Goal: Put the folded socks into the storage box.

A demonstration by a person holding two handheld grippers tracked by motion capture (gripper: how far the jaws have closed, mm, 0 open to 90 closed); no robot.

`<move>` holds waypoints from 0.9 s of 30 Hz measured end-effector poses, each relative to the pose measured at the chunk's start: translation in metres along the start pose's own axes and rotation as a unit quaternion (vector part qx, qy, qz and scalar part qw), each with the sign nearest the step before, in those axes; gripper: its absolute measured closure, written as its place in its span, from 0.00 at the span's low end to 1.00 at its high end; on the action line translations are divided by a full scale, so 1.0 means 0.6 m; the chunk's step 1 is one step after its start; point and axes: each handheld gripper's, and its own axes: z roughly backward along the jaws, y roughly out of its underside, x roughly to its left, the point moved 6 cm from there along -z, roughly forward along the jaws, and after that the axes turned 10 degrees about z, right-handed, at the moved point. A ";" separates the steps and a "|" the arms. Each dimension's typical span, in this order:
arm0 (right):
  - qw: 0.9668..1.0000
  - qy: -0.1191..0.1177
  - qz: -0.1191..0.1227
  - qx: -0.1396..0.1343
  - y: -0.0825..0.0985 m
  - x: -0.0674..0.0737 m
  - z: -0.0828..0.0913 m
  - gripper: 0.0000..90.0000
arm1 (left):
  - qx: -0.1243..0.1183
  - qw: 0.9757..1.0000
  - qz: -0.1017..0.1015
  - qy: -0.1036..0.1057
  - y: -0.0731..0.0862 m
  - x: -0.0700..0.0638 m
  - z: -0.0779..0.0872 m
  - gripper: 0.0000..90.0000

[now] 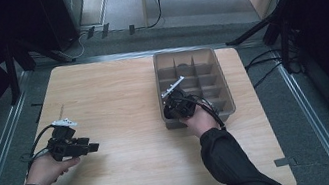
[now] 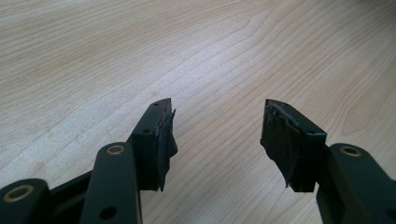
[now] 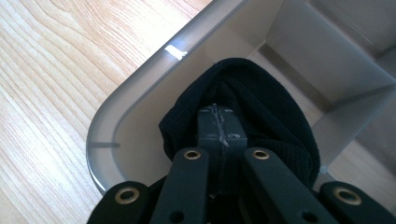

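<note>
At seven o'clock on the wooden table [image 1: 125, 144], the left gripper [image 1: 91, 147] rests with jaws wide, nothing between them. At three o'clock, the right gripper [image 3: 218, 122] pinches a black knitted cloth [image 3: 261, 102] inside the near-left corner compartment of the grey divided bin [image 1: 218, 71].

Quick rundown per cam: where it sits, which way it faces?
High view: above the person's side, looking forward and down on the wooden table; both forearms and hands show.
Left gripper view: rides the left hand-held gripper, looking along open jaws at bare tabletop.
Right gripper view: rides the right hand-held gripper, jaws shut on a black cloth in a corner of the grey divided bin.
Shared: high and right gripper views both show the bin.
</note>
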 end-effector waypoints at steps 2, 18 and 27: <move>1.000 -0.002 0.001 0.001 0.000 0.000 -0.002 1.00 | -0.001 1.000 0.000 0.000 0.000 0.000 0.000 0.48; 0.996 -0.020 -0.021 -0.083 -0.012 -0.004 0.056 0.97 | -0.005 1.000 -0.002 -0.003 -0.001 0.000 0.002 0.48; 0.994 -0.020 -0.015 -0.109 -0.006 0.005 0.086 0.98 | -0.009 1.000 -0.004 -0.004 -0.005 -0.007 0.001 0.48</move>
